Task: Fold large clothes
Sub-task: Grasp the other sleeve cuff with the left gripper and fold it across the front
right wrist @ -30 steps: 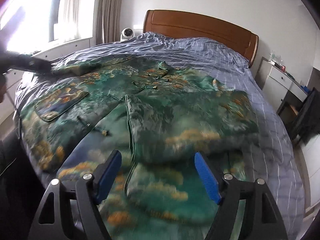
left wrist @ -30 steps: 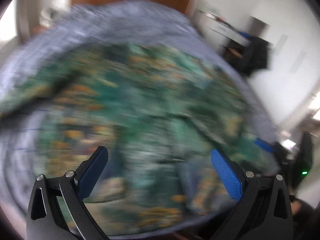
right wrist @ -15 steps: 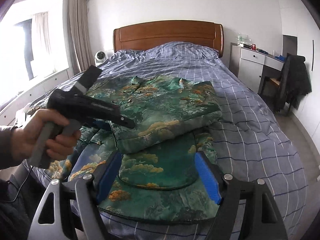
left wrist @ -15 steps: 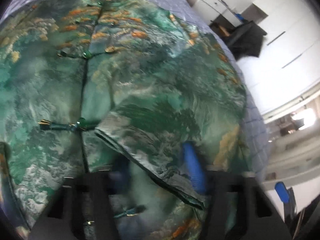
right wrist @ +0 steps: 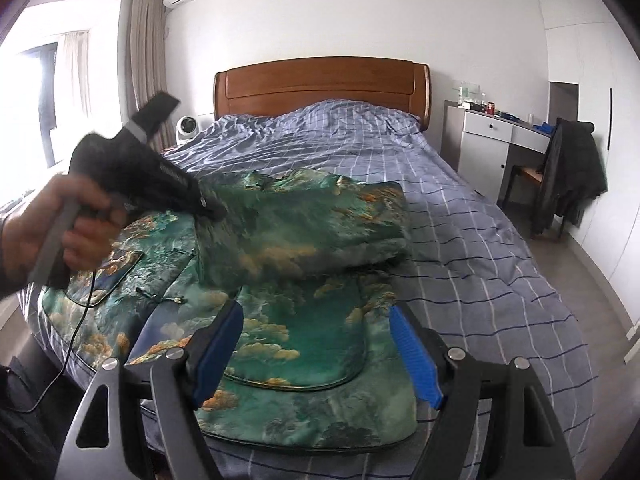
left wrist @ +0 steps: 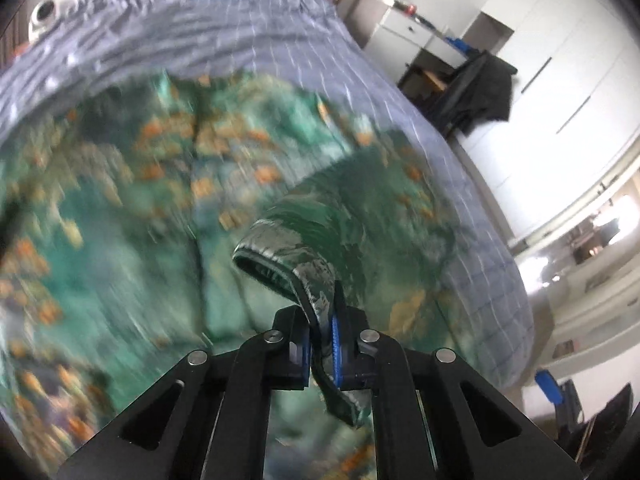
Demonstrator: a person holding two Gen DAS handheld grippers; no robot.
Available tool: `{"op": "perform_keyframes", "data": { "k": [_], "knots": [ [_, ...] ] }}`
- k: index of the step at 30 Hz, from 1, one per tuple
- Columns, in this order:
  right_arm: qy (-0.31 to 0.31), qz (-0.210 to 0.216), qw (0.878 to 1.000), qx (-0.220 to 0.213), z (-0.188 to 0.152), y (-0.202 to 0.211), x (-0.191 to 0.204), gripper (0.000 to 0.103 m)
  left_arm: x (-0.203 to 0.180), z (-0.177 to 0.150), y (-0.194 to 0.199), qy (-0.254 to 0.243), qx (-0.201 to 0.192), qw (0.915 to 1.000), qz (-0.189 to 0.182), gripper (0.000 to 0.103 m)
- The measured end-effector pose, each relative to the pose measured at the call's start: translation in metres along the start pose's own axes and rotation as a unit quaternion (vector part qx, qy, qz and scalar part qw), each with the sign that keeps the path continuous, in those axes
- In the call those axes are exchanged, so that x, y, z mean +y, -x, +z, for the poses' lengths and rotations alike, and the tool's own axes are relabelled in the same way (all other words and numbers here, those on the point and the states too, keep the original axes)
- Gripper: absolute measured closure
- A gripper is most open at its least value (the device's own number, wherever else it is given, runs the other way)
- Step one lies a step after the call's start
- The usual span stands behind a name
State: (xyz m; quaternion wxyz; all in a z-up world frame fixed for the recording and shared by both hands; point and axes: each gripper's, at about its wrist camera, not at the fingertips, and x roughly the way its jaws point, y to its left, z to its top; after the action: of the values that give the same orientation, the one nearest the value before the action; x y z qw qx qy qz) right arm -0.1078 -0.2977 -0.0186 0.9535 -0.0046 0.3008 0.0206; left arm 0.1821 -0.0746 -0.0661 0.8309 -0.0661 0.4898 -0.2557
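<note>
A large green patterned robe (right wrist: 296,336) with orange clouds lies spread on the bed, its right side folded over the middle (right wrist: 304,232). My left gripper (left wrist: 322,350) is shut on the dark-trimmed edge of that folded flap (left wrist: 288,264) and holds it lifted above the robe. It also shows in the right wrist view (right wrist: 212,210), held by a hand at the flap's left edge. My right gripper (right wrist: 316,356) is open and empty, hovering above the robe's lower hem near the foot of the bed.
The bed (right wrist: 460,248) has a blue checked cover and a wooden headboard (right wrist: 320,80). A white desk (right wrist: 492,136) and a chair with a black jacket (right wrist: 568,184) stand to the right. A small white fan (right wrist: 187,126) sits left of the headboard.
My left gripper has closed on the edge of the folded flap and lifted it. My right gripper has drawn back and risen, staying open.
</note>
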Motion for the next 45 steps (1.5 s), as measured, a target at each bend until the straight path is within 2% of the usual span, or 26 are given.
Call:
{"op": "perform_keyframes", "data": {
  "k": [4, 8, 11, 15, 20, 22, 26, 28, 30, 31, 32, 35, 39, 42, 45],
  "knots": [
    [-0.008, -0.009, 1.0, 0.007, 0.0, -0.003, -0.007, 0.026, 0.023, 0.04, -0.003, -0.02, -0.02, 0.999, 0.036, 0.097],
    [-0.002, -0.012, 1.0, 0.012, 0.005, -0.007, -0.01, 0.026, 0.046, 0.07, -0.025, -0.032, -0.023, 0.9969, 0.068, 0.097],
    [0.009, -0.01, 1.0, 0.023, 0.017, -0.019, -0.021, 0.026, 0.062, 0.082, -0.045, -0.04, -0.022, 0.9953, 0.085, 0.097],
    [0.008, -0.004, 0.999, 0.047, 0.048, -0.057, -0.052, 0.026, 0.091, 0.077, -0.081, -0.023, 0.004, 0.9947, 0.101, 0.097],
    [0.002, 0.004, 0.998, 0.058, 0.104, -0.132, -0.085, 0.026, 0.108, 0.074, -0.097, -0.003, 0.003, 0.9958, 0.091, 0.097],
    [-0.011, 0.022, 0.997, 0.069, 0.133, -0.179, -0.093, 0.026, 0.109, 0.075, -0.097, 0.001, -0.002, 0.9961, 0.088, 0.097],
    [-0.021, 0.051, 0.994, 0.092, 0.165, -0.263, -0.089, 0.026, 0.112, 0.067, -0.104, 0.001, -0.001, 0.9962, 0.088, 0.096],
    [-0.021, 0.052, 0.992, 0.115, 0.168, -0.31, -0.085, 0.026, 0.114, 0.063, -0.11, -0.002, 0.001, 0.996, 0.09, 0.096],
    [-0.024, 0.046, 0.985, 0.166, 0.153, -0.356, -0.08, 0.025, 0.116, 0.059, -0.114, -0.001, 0.0, 0.9958, 0.091, 0.095],
    [-0.026, 0.043, 0.977, 0.208, 0.139, -0.377, -0.077, 0.025, 0.116, 0.058, -0.115, 0.001, -0.002, 0.9958, 0.091, 0.095],
    [-0.026, 0.04, 0.974, 0.221, 0.132, -0.385, -0.075, 0.025, 0.117, 0.057, -0.116, 0.001, -0.003, 0.9959, 0.091, 0.095],
    [-0.028, 0.038, 0.976, 0.211, 0.135, -0.377, -0.075, 0.025, 0.116, 0.056, -0.117, -0.007, -0.005, 0.9956, 0.093, 0.094],
    [0.002, 0.041, 0.978, 0.205, 0.141, -0.331, -0.065, 0.025, 0.114, 0.055, -0.117, -0.016, -0.008, 0.9949, 0.099, 0.094],
    [0.03, 0.054, 0.974, 0.22, 0.126, -0.304, -0.052, 0.025, 0.114, 0.054, -0.121, -0.019, -0.009, 0.9944, 0.103, 0.093],
    [0.046, 0.037, 0.97, 0.236, 0.103, -0.318, -0.047, 0.024, 0.114, 0.053, -0.122, -0.016, -0.008, 0.9938, 0.11, 0.092]
  ]
}}
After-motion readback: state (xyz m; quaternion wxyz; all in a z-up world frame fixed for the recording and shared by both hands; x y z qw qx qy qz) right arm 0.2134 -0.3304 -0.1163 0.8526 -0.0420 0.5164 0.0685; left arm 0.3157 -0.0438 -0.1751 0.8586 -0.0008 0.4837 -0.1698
